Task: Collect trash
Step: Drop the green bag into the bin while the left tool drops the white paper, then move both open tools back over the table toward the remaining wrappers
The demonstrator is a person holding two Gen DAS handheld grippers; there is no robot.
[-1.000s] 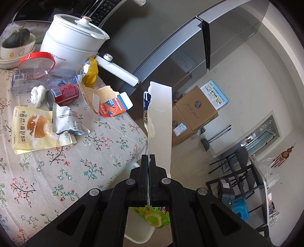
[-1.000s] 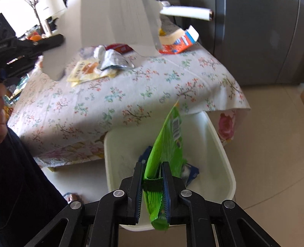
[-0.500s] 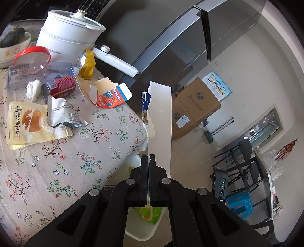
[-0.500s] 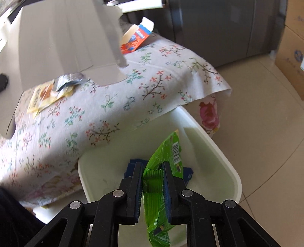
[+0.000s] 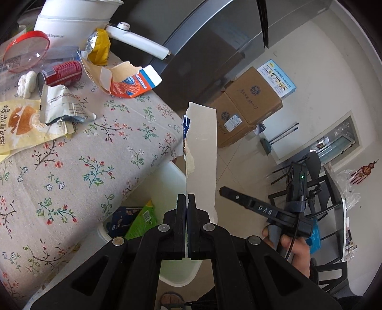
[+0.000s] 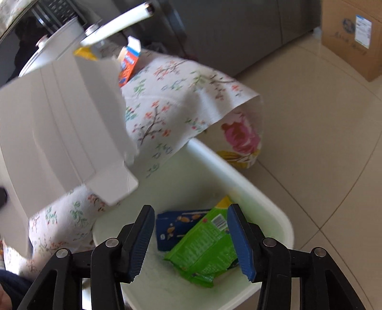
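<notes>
My left gripper [image 5: 187, 199] is shut on a flattened white cardboard box [image 5: 203, 152], held upright above the white bin [image 5: 177, 274] beside the table; the box also shows in the right wrist view [image 6: 64, 124]. My right gripper [image 6: 191, 221] is open over the bin [image 6: 269, 209] and also shows in the left wrist view [image 5: 224, 190]. A green snack bag [image 6: 205, 250] lies inside the bin on a blue packet [image 6: 172, 226]. More trash lies on the floral tablecloth [image 5: 71, 167]: a red can [image 5: 62, 74], a torn orange carton [image 5: 126, 81], a silver wrapper [image 5: 64, 105] and a yellow bag [image 5: 19, 124].
A white cooker [image 5: 74, 19] and a red-rimmed lid [image 5: 23, 52] stand at the table's back. A grey fridge [image 5: 214, 47] is behind the table. Cardboard boxes [image 5: 246, 105] sit on the tiled floor, chairs [image 5: 317, 190] further right.
My right gripper has opened and let go of the green snack bag, which now lies in the bin. My left gripper has carried the white box further over the bin.
</notes>
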